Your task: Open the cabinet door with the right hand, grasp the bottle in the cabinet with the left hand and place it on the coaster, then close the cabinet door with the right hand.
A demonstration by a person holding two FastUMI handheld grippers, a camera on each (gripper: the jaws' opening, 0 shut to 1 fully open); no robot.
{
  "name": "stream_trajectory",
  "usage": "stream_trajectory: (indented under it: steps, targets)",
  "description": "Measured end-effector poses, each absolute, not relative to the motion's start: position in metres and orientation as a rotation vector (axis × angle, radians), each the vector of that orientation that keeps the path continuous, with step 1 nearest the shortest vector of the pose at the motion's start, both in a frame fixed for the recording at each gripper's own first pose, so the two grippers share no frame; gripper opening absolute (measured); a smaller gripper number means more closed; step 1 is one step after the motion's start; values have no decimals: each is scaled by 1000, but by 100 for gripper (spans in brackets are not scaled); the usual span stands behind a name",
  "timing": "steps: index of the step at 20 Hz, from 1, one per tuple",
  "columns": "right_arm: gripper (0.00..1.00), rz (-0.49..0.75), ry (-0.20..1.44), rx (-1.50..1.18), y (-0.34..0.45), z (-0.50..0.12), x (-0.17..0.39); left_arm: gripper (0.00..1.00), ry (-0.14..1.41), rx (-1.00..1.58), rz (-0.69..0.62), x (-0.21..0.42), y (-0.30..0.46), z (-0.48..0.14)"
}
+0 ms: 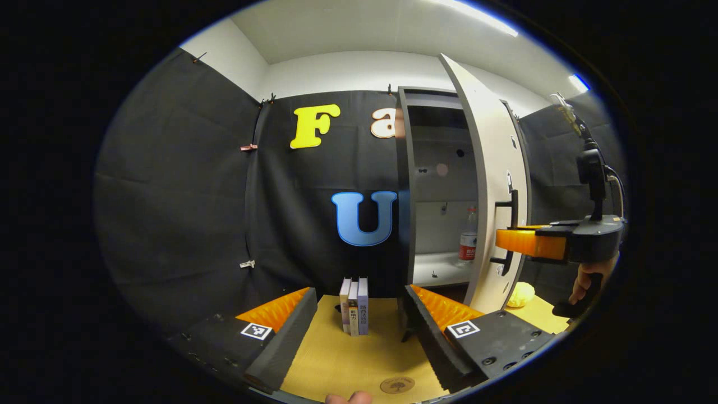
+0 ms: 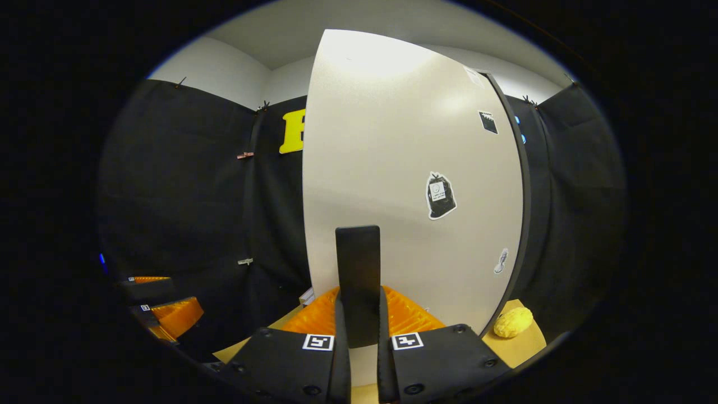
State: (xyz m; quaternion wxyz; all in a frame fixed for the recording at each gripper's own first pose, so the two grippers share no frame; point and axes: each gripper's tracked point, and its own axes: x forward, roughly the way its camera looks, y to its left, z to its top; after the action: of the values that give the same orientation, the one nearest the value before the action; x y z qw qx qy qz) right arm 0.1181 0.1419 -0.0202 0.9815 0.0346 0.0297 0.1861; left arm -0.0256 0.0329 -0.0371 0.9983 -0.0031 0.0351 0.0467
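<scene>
1. Your right gripper [image 2: 359,314] is clamped on the black door handle [image 2: 357,280]: in the right gripper view both orange fingers press the bar from either side, and the handle stands upright between them.
2. In the left gripper view the same right gripper [image 1: 519,242] reaches in from the right, its orange fingers meeting the handle [image 1: 509,231] on the door's outer face; a hand [image 1: 586,280] grips it from below.
3. The cabinet door [image 1: 493,196] stands swung well open, edge-on to your left gripper. In the right gripper view the door's pale face [image 2: 404,168] carries a few stickers.
4. Your left gripper [image 1: 359,314] is spread wide, nothing between its fingers, low over the tan tabletop [image 1: 348,359].
5. The bottle [image 1: 468,238] stands upright on the cabinet's lower shelf [image 1: 437,269], ahead of your left gripper and to the right of it, well apart, beyond the right finger's tip.
6. The round coaster [image 1: 397,385] lies on the tabletop just beside your left gripper's right finger, near the lower edge.
7. Three books [image 1: 354,306] stand upright on the table between the left gripper's fingertips, farther back.
8. A yellow lumpy object [image 2: 511,322] lies on the table right of the door.
</scene>
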Motion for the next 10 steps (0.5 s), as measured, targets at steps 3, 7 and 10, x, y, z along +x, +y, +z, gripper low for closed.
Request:
stream_trajectory:
  steps: [3, 7, 10]
  targets:
    - [23, 363, 60, 71, 126, -19, 103, 97, 64, 4, 71, -26, 20, -34]
    - [22, 317, 59, 35, 105, -16, 89, 97, 66, 5, 32, -24, 2, -32]
    - [22, 283, 62, 50, 83, -17, 76, 97, 58, 13, 3, -20, -12, -28]
